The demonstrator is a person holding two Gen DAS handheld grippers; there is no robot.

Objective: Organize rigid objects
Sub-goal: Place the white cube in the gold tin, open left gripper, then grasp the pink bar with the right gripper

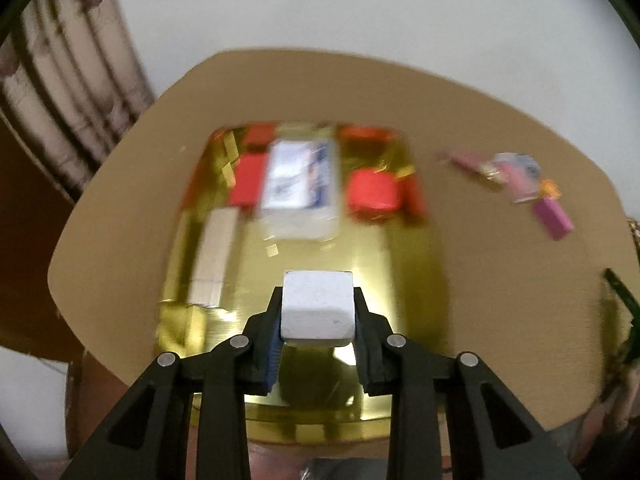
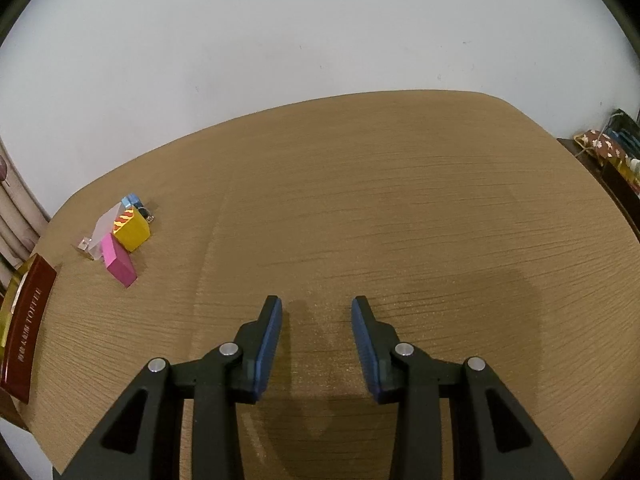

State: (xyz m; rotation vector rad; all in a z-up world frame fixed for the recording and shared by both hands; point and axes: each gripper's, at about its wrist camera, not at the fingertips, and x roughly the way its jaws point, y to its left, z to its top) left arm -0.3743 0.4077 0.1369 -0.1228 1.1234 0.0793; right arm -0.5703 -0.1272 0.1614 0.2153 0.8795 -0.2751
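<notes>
Spanning both views: tan wood-grain table (image 2: 400,200), white wall (image 2: 280,40) behind.

Each hand-held gripper (image 2: 316,308) is black plastic, blue-padded, with silver screws.

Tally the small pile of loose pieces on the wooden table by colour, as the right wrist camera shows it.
Pink rectangular block: 1
Yellow box with a red flame pattern: 1
White translucent slab: 1
Small clear cube: 1
Light blue small block: 1
Small dark piece: 1
Total: 6
</notes>
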